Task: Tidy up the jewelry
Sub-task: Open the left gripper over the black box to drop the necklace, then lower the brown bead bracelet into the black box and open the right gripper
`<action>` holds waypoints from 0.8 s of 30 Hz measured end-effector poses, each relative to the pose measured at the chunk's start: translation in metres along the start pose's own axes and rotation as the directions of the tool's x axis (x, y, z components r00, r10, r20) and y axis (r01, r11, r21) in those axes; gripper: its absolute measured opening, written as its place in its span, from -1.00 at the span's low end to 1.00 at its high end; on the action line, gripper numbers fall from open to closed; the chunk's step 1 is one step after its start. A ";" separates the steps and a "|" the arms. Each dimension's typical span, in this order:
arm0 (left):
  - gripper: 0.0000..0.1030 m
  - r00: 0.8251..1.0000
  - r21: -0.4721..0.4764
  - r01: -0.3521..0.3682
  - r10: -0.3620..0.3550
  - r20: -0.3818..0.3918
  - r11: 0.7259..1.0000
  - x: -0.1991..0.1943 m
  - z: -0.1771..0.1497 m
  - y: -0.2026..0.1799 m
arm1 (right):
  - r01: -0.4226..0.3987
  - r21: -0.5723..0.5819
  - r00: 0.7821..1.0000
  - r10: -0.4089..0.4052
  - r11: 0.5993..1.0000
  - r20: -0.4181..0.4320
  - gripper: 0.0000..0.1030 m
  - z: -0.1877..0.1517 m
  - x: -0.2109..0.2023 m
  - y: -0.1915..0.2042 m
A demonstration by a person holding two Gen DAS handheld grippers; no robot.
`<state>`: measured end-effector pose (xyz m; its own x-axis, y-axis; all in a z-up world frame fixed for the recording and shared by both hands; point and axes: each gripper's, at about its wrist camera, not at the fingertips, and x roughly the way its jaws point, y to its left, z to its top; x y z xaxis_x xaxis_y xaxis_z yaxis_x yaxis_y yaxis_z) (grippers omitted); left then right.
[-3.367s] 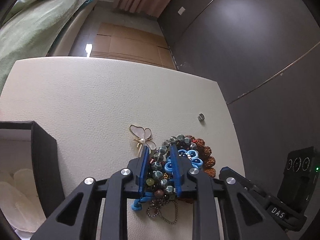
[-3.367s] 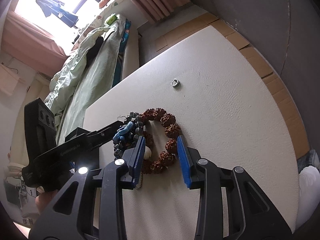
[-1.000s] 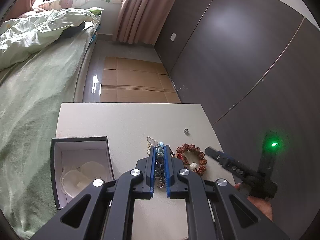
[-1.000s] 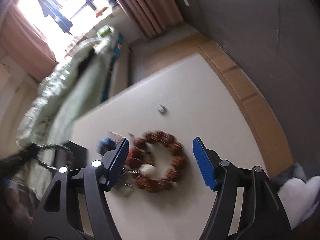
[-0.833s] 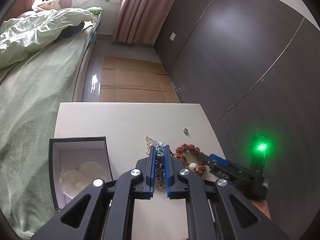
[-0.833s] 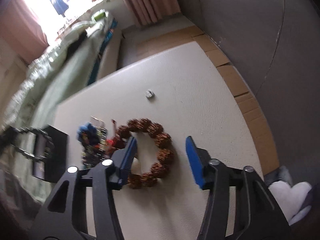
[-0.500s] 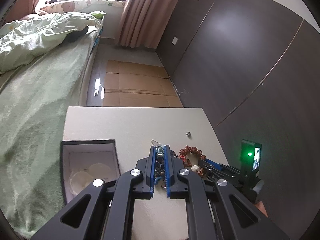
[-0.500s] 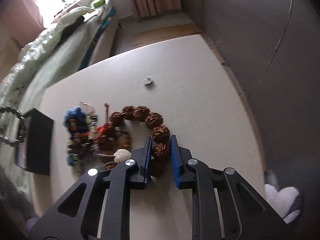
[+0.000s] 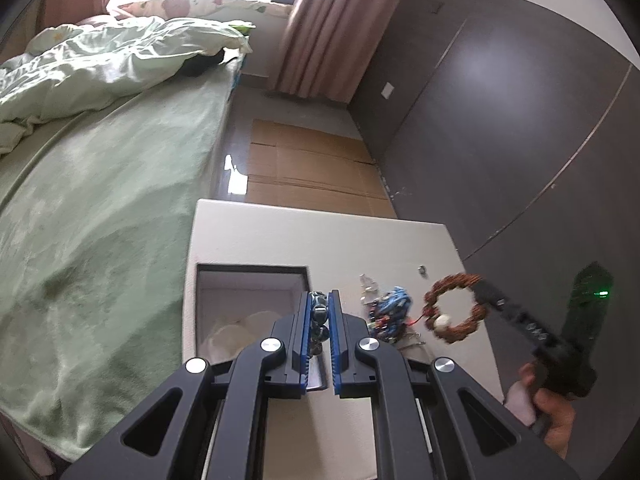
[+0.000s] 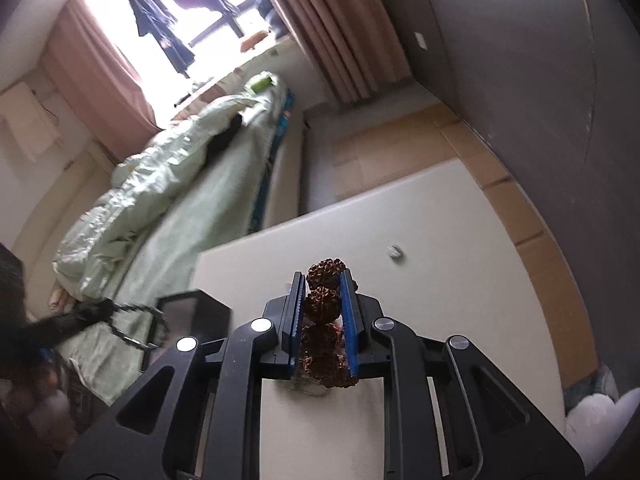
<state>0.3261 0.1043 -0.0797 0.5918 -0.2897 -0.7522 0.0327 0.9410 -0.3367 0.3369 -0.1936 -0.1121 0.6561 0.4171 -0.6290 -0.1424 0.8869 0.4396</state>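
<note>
My left gripper (image 9: 319, 300) is shut on a dark green bead bracelet (image 9: 319, 318) and holds it high over the right edge of the open black jewelry box (image 9: 248, 304). It shows in the right wrist view as a hanging loop (image 10: 136, 328). My right gripper (image 10: 323, 280) is shut on the brown rudraksha bead bracelet (image 10: 322, 304), lifted off the table; in the left wrist view this bracelet (image 9: 454, 308) hangs as a ring from the right gripper (image 9: 482, 292). A pile of blue and mixed beads (image 9: 390, 312) lies on the white table (image 9: 320, 236).
A small silver ring (image 9: 421, 269) lies on the table behind the pile, also in the right wrist view (image 10: 395, 251). The box holds pale round items (image 9: 248, 326). A bed with green bedding (image 9: 100, 200) borders the table's left. A dark wall (image 9: 500, 140) stands on the right.
Both grippers have risen. The left one moved left with the green bead bracelet to over the box. The right one, shut on the brown bracelet, lifted it off the table.
</note>
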 end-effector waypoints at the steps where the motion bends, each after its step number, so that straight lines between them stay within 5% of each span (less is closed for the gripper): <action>1: -0.88 1.000 -0.005 -0.002 0.002 -0.006 1.000 0.002 -0.001 0.004 | -0.019 -0.003 1.000 0.019 1.000 0.018 -0.65 0.002 -0.004 0.004; 4: -0.83 1.000 -0.021 -0.010 0.010 -0.016 1.000 0.005 -0.006 0.013 | -0.083 -0.005 0.996 0.083 0.997 0.044 -0.65 0.005 -0.010 0.013; 5: -0.57 1.000 -0.026 -0.020 0.020 -0.015 0.999 0.004 -0.007 0.017 | -0.103 -0.004 0.994 0.103 0.995 0.047 -0.65 0.005 -0.011 0.016; 6: -0.10 1.000 -0.032 -0.026 0.025 -0.006 0.999 0.001 -0.007 0.019 | -0.118 -0.005 0.992 0.118 0.993 0.048 -0.65 0.005 -0.011 0.019; 8: 0.26 0.998 -0.045 -0.035 0.037 0.042 0.998 -0.009 -0.009 0.024 | -0.146 -0.014 0.988 0.146 0.989 0.055 -0.65 0.004 -0.010 0.027; 16: 0.25 0.996 -0.068 -0.066 0.070 0.059 0.995 -0.031 -0.013 0.046 | -0.267 -0.070 0.960 0.272 0.961 0.072 -0.65 -0.003 -0.008 0.074; 24: 0.25 0.994 -0.101 -0.088 0.094 0.056 0.991 -0.043 -0.022 0.069 | -0.337 -0.113 0.940 0.340 0.935 0.005 -0.65 -0.024 0.017 0.126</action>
<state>0.2850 0.1775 -0.0829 0.6362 -0.1900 -0.7478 -0.1008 0.9404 -0.3247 0.3123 -0.0695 -0.0829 0.5721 0.6927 -0.4392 -0.4381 0.7107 0.5504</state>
